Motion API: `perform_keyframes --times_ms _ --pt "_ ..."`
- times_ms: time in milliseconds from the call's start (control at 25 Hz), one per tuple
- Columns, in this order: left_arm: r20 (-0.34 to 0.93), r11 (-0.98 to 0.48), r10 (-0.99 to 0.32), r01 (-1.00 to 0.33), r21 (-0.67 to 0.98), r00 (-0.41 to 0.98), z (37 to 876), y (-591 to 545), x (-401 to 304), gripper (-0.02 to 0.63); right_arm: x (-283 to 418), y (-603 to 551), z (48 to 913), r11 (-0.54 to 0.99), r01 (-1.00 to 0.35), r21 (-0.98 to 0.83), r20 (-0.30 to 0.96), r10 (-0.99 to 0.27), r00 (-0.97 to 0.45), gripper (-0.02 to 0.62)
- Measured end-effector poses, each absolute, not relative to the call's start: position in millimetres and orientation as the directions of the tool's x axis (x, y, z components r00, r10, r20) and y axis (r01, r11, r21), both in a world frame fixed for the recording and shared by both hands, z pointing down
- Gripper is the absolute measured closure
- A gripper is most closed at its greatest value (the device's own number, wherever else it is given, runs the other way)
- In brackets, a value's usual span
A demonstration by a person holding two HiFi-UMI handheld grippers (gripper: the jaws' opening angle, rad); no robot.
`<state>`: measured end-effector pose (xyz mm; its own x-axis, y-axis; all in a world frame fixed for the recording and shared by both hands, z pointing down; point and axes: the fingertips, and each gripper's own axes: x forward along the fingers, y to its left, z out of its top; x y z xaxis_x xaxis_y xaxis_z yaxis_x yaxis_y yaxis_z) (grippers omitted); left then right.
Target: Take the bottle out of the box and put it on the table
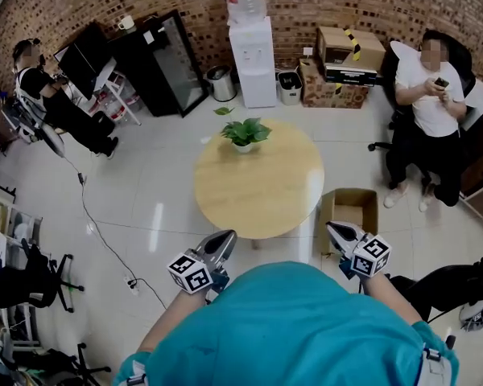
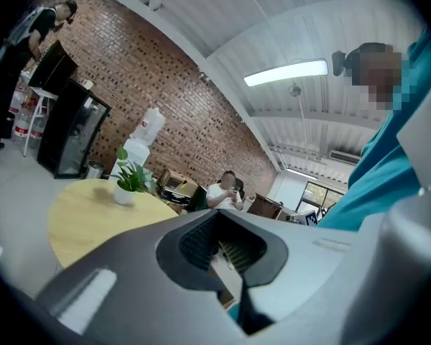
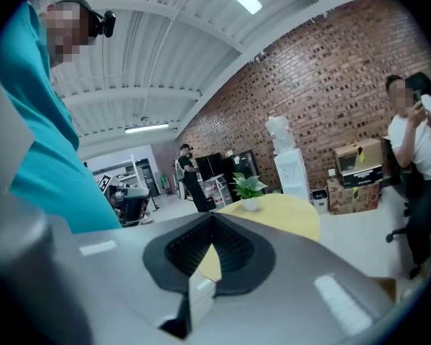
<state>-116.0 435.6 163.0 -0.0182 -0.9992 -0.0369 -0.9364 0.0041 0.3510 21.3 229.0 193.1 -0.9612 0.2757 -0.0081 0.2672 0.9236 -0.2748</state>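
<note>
An open cardboard box (image 1: 350, 209) stands on the floor just right of the round wooden table (image 1: 258, 195). No bottle shows in any view, and what the box holds cannot be made out. My left gripper (image 1: 225, 236) is held level at the table's near edge, its jaws together with nothing between them. My right gripper (image 1: 332, 227) hovers level over the near side of the box, also shut and empty. In the left gripper view the left gripper (image 2: 215, 213) points past the table (image 2: 86, 218). In the right gripper view the right gripper (image 3: 212, 217) points towards the table (image 3: 291, 210).
A small potted plant (image 1: 243, 133) sits at the table's far edge. A person sits in a chair (image 1: 431, 111) at the right, another stands at the far left (image 1: 56, 95). A water dispenser (image 1: 253, 55), black cabinet (image 1: 165, 63) and stacked cartons (image 1: 342, 71) line the brick wall. A cable (image 1: 105, 244) trails on the floor.
</note>
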Motion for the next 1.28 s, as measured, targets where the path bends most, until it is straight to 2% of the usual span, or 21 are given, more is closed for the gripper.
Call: perform_keyframes --times_ms 200,440,560,680,800,920,1080,1280 --pt "0.026 0.079 -0.997 -0.941 0.328 -0.074 186.1 331.4 -109.3 0.604 -5.4 129.1 202.0 0.894 0.374 -0.247 -0.044 0.375 -0.926 0.594" --pt "0.064 0.06 -0.997 -0.951 0.302 -0.043 193.9 267.7 -140.5 0.604 -51.0 72.2 216.5 0.889 0.37 -0.269 -0.045 0.372 -0.927 0.594" --pt "0.065 0.027 -0.998 -0.95 0.311 -0.007 191.6 248.7 -181.4 0.604 -83.2 59.1 216.1 0.901 0.325 -0.288 -0.033 0.33 -0.943 0.594" --pt "0.067 -0.032 -0.996 -0.946 0.324 0.057 161.4 264.7 -243.7 0.604 -137.4 87.9 179.3 0.928 0.258 -0.27 0.009 0.27 -0.963 0.594" --pt "0.093 -0.105 -0.985 -0.929 0.354 0.146 125.9 288.0 -300.7 0.604 -186.6 120.3 135.6 0.947 0.156 -0.282 0.057 0.179 -0.982 0.594" --pt "0.103 -0.192 -0.965 -0.914 0.357 0.242 108.2 264.5 -339.7 0.604 -225.1 101.3 116.7 0.952 0.078 -0.295 0.071 0.103 -0.992 0.592" --pt "0.13 -0.247 -0.941 -0.897 0.366 0.312 125.7 202.8 -344.4 0.604 -229.0 52.7 133.8 0.954 0.021 -0.3 0.075 0.045 -0.996 0.593" --pt "0.196 -0.231 -0.923 -0.884 0.406 0.331 150.9 80.6 -324.1 0.604 -204.8 -49.8 175.6 0.941 -0.025 -0.338 0.063 -0.004 -0.998 0.592"
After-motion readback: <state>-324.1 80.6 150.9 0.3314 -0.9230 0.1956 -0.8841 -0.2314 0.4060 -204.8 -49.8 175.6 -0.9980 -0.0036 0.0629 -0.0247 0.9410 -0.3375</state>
